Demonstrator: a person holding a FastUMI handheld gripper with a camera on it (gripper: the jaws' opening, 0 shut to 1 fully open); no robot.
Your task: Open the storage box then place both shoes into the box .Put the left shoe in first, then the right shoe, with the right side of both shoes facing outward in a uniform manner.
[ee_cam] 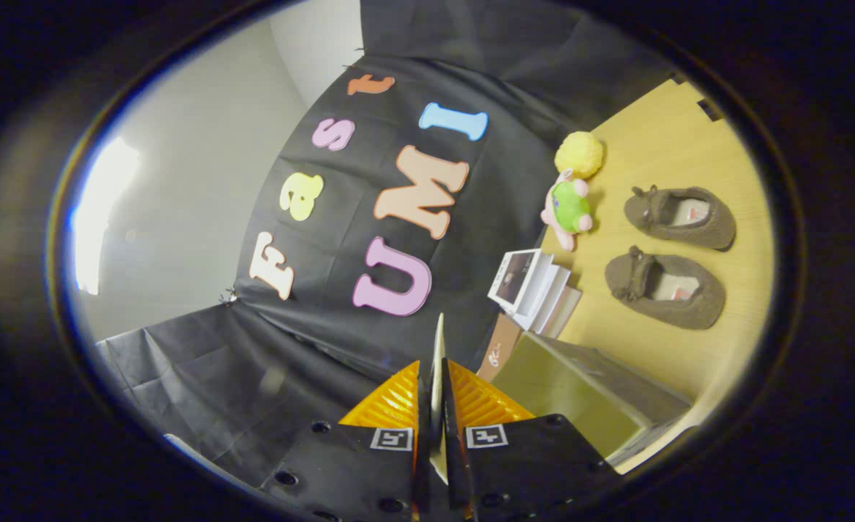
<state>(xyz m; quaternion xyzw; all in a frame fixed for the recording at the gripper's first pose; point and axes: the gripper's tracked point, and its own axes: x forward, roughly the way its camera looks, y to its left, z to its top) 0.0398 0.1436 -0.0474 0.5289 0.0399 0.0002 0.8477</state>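
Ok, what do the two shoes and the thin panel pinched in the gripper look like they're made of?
The two shoes look like soft grey-brown fleece or felt slippers: matte, fuzzy surface, paler lining. The thin panel between the closed fingers of the gripper shows edge-on, pale and stiff, probably plastic and possibly the lid of the storage box, whose side looks translucent olive plastic.

Storage box (587, 395) partly behind the fingers (398, 406); pinched thin sheet's (438, 362) lower end hidden.
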